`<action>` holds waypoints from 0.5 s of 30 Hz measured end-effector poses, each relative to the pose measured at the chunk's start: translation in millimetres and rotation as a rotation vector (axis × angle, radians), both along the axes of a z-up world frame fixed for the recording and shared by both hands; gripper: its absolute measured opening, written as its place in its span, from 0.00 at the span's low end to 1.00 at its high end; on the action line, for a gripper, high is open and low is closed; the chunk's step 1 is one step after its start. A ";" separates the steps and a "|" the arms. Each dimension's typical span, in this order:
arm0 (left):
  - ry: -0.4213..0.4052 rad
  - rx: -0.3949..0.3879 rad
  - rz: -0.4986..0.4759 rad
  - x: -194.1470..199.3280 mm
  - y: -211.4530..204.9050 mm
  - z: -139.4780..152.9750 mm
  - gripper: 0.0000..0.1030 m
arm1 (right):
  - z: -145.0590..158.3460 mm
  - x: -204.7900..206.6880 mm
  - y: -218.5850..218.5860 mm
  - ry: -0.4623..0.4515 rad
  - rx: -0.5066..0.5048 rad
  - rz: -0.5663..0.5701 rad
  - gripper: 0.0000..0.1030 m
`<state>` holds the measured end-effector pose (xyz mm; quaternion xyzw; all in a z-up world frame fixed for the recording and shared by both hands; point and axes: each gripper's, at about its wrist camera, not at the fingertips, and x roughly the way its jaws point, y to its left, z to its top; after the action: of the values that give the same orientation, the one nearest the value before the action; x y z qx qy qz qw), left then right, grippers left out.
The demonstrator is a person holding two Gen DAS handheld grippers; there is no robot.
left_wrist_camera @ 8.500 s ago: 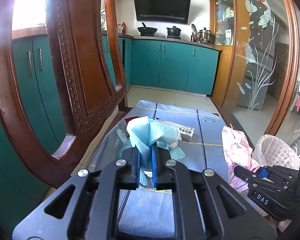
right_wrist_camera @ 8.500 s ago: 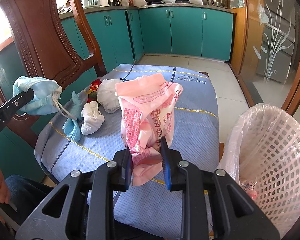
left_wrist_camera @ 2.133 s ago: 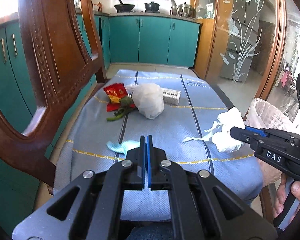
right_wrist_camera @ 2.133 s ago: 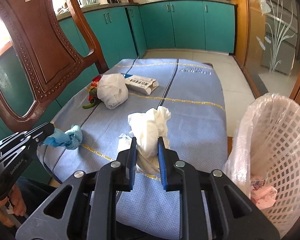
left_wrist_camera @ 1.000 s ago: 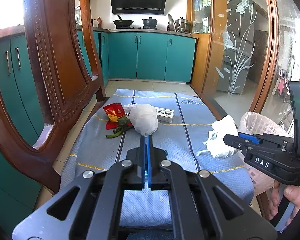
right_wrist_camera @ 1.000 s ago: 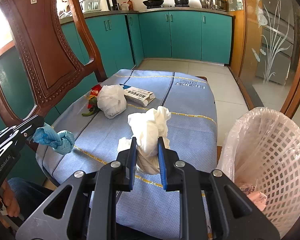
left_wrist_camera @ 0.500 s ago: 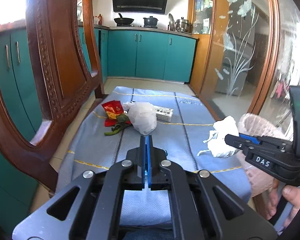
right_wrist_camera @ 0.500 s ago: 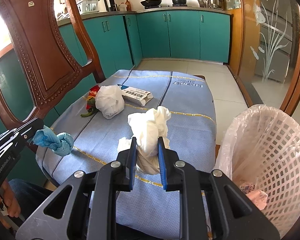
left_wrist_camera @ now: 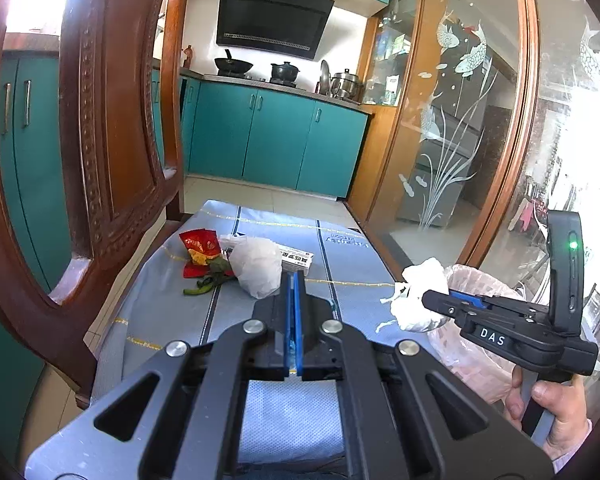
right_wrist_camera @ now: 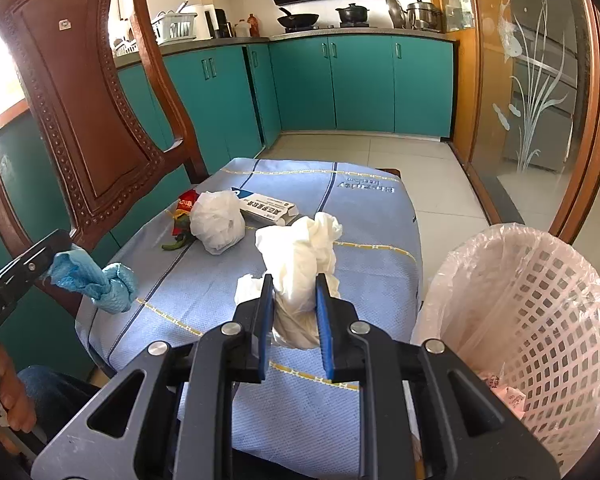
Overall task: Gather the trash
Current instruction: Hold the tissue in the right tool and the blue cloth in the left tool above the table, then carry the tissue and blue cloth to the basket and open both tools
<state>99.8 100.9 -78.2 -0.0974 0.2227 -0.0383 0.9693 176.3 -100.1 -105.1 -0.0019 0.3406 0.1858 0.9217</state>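
Ideally, the right gripper (right_wrist_camera: 294, 294), clamping white tissue (right_wrist_camera: 300, 256) beside the basket (right_wrist_camera: 540, 300), is clearing its rim before letting go, while the left gripper (left_wrist_camera: 292, 280) is pinching blue cloth (right_wrist_camera: 96, 280) farther away.

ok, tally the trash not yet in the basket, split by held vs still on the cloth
Held: 2, the crumpled blue wipe in the left gripper and the white tissue wad in the right gripper.
On the cloth: 4, red snack wrapper, green vegetable scrap, white plastic bag bundle, small white printed carton.
Total: 6.
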 end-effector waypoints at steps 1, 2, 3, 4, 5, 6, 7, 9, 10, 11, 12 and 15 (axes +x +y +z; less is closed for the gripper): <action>0.006 0.001 0.003 1.4 -0.2 -1.1 0.02 | -1.2 0.4 -1.0 0.004 0.003 0.000 0.20; 0.013 0.004 0.009 3.7 0.1 -2.2 0.02 | -2.4 0.7 -2.0 0.008 0.004 0.001 0.20; 0.026 0.009 0.016 6.7 0.1 -4.2 0.02 | -3.4 1.0 -2.3 0.011 0.004 0.001 0.20; 0.035 0.008 0.018 7.4 0.2 -4.9 0.02 | -4.9 1.5 -2.2 0.014 0.003 0.002 0.20; 0.044 0.005 0.021 9.4 1.0 -5.2 0.02 | -5.7 1.9 -2.2 0.016 0.003 0.002 0.20; 0.052 -0.003 0.023 11.9 2.3 -5.2 0.02 | -6.1 2.7 -2.5 0.018 0.005 0.002 0.20; 0.053 -0.007 0.025 12.0 2.6 -3.6 0.02 | -5.3 3.0 -2.2 0.017 0.006 0.001 0.20; 0.046 -0.003 0.031 13.4 2.7 1.2 0.02 | -1.6 3.1 -3.8 0.006 0.008 0.000 0.20; 0.037 0.003 0.033 14.4 1.8 4.9 0.02 | 1.5 3.4 -4.8 -0.002 0.010 -0.001 0.20; 0.030 0.005 0.034 14.8 0.9 7.8 0.02 | 4.5 4.0 -5.9 -0.009 0.013 -0.001 0.20; 0.022 0.005 0.032 15.8 -0.4 12.3 0.02 | 7.3 4.4 -6.7 -0.016 0.016 -0.002 0.20; 0.002 0.012 0.028 17.0 -4.4 21.1 0.02 | 13.5 5.6 -8.1 -0.034 0.017 -0.003 0.20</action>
<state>116.8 96.5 -57.0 -0.0946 0.2223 -0.0234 0.9701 181.9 -108.3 -91.6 0.0036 0.3234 0.1872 0.9275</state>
